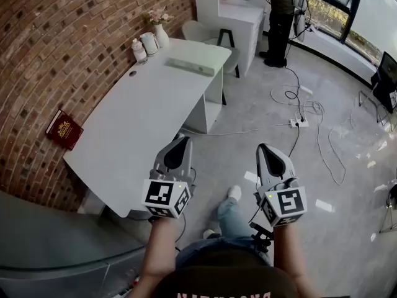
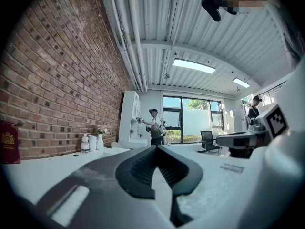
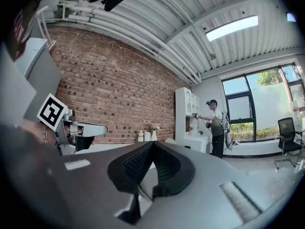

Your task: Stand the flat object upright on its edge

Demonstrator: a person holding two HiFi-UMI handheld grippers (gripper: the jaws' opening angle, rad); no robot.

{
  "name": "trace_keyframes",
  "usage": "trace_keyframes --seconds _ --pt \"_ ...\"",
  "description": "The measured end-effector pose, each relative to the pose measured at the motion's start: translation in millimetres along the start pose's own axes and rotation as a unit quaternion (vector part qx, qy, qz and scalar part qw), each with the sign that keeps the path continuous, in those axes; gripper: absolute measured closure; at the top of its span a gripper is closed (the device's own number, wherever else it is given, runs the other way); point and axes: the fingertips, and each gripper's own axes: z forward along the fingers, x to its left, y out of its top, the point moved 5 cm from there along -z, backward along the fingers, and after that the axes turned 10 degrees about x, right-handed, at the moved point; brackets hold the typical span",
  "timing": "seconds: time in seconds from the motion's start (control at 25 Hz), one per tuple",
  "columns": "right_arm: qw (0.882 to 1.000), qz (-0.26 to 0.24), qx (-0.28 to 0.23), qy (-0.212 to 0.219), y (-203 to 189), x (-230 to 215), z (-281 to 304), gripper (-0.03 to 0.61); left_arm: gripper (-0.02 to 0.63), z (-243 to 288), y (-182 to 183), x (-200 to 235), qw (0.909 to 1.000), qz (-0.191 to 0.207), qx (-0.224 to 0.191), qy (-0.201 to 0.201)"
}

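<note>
White bench [image 1: 142,120] set along a brick wall [image 1: 68,48]. A red book [image 1: 64,129] sits at its wall side, with a bottle [image 1: 138,50], jug [image 1: 149,43] and flower vase [image 1: 160,35] at the far end. The left claw [image 1: 183,140] is at the bench's near edge and the right claw [image 1: 264,147] over the floor [image 1: 322,228], both with jaws together.

The left gripper [image 1: 184,140] and right gripper [image 1: 263,148] are grey tapered shells with black ribbed jaws, each carrying a white cube [image 1: 166,197] of black square markers. The person wears blue jeans [image 1: 232,215], a white shoe [image 1: 234,193] and a dark top [image 1: 226,283].
</note>
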Motion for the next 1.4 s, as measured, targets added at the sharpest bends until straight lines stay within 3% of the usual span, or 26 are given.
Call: trace_keyframes --seconds 0.56,0.88,1.08,1.4 --pt "1.0 0.004 -0.01 0.019 30.8 -86.4 117.1 0.581 0.614 133.0 25.2 33.1 0.9997 -0.012 0.017 0.009" --pt "0.998 0.003 -0.014 0.06 48.5 -148.6 177.0 0.58 0.614 214.3 49.6 45.1 0.9992 -0.026 0.008 0.027" --pt "0.997 -0.009 -0.013 0.073 54.3 -178.5 206.7 0.58 0.614 247.3 53.3 47.4 0.9984 -0.039 0.003 0.04" --pt "0.997 0.0 -0.014 0.07 58.8 -206.3 246.9 0.58 0.614 293.8 58.5 59.1 0.9987 -0.027 0.017 0.039"
